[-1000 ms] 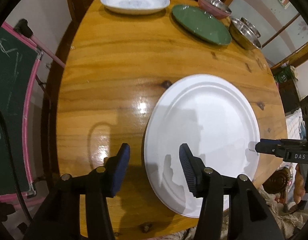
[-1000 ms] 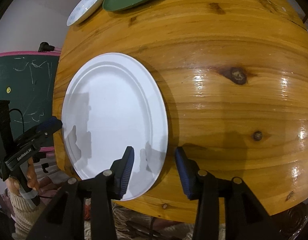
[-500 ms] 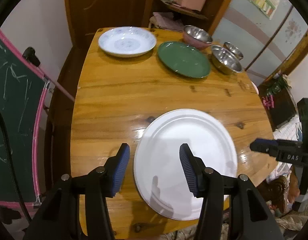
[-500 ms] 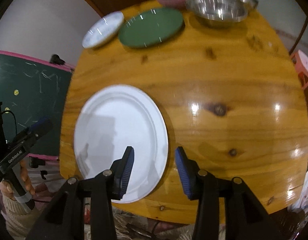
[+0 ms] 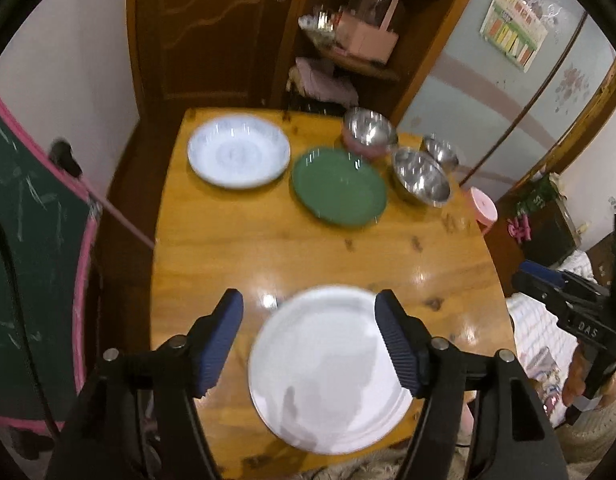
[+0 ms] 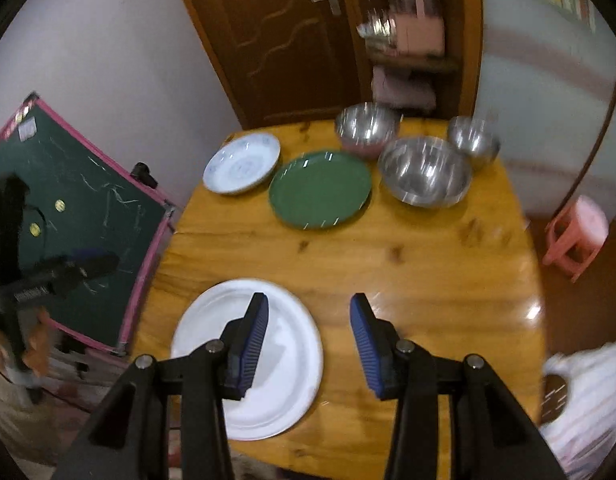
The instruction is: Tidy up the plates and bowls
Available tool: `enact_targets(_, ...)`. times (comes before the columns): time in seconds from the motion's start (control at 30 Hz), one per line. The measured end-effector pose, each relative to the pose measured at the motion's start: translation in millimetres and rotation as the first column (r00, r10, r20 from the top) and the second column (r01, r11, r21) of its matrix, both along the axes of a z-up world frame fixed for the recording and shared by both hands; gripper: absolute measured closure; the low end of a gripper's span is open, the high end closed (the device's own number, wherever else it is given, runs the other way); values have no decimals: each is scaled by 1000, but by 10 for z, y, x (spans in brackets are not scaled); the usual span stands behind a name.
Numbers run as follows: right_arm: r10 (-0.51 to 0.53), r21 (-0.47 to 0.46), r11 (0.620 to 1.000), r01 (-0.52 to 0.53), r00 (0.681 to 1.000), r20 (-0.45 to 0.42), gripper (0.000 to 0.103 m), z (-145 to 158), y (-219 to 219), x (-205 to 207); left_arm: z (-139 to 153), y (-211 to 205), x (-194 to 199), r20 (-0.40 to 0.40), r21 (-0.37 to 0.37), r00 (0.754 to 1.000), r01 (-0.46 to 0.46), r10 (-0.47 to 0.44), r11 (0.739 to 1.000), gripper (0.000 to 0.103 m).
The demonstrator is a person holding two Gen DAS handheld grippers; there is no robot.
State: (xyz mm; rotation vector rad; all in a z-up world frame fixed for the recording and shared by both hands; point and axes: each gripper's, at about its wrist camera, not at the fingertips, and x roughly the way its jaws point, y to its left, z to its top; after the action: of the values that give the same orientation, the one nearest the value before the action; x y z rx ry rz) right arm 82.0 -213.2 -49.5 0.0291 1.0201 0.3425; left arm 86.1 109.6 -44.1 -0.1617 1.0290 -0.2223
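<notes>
Left gripper (image 5: pixel 308 340): raised above the near edge of the wooden table (image 5: pixel 235 256), jaws spread wide and gripping nothing; the white plate shows between its blue pads (image 5: pixel 396 344) but lies well below them.
Right gripper (image 6: pixel 308 340): also raised over the near edge of the table (image 6: pixel 428 272), jaws apart and empty; its left pad (image 6: pixel 253 332) overlaps the white plate in the view, its right pad sits over bare wood.
White plate (image 5: pixel 328 368): flat on the table at its near edge, nearest of all the dishes, well apart from the others; in the right wrist view (image 6: pixel 295 344) it lies toward the table's near left.
Green plate (image 5: pixel 339 187): flat on the far half of the table, beyond the white plate across a broad stretch of bare wood (image 6: pixel 320 188).
Patterned white dish (image 5: pixel 238 151): just left of the green plate, near the table's far left corner (image 6: pixel 241 163).
Large steel bowl (image 5: pixel 420 178): just right of the green plate, upright (image 6: pixel 424 170).
Pink-sided steel bowl (image 5: pixel 368 132): behind the green plate, at the table's far edge (image 6: pixel 366 130).
Small steel bowl (image 5: pixel 440 152): just behind the large steel bowl, at the far right (image 6: pixel 472 138).
Green chalkboard (image 6: pixel 79 216): pink-framed, standing off the table's left side.
Pink stool (image 6: pixel 576 232): on the floor off the table's right side.
</notes>
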Motion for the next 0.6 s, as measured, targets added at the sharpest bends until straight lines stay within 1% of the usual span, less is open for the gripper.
enact_targets(0.1,16,-55,998,-14,999,40,60,231,9,49,227,-35,84,40,11,999,-3,3,1000,36)
enact_targets(0.2,21,-65,998,-18,999,43,60,387,-31,142,433,-82,158,82,19,997,-4,2,1000,34)
enact_targets(0.27,17,-72,997,-14,999,51,60,496,-63,222,544,-121,223,108,30,994,-5,1,1000,30)
enact_targets(0.37,12,-83,997,-5,996,83,60,635,-109,325,688,-155,357,140,43,990,-7,1,999,29)
enact_targets(0.5,6,-79,997,3,993,121,60,771,-126,485,780,-218,591,155,38,988,-16,10,999,29)
enact_targets(0.6,6,-65,998,2,992,123,60,786,-120,654,747,-271,815,145,37,989,-22,16,999,29)
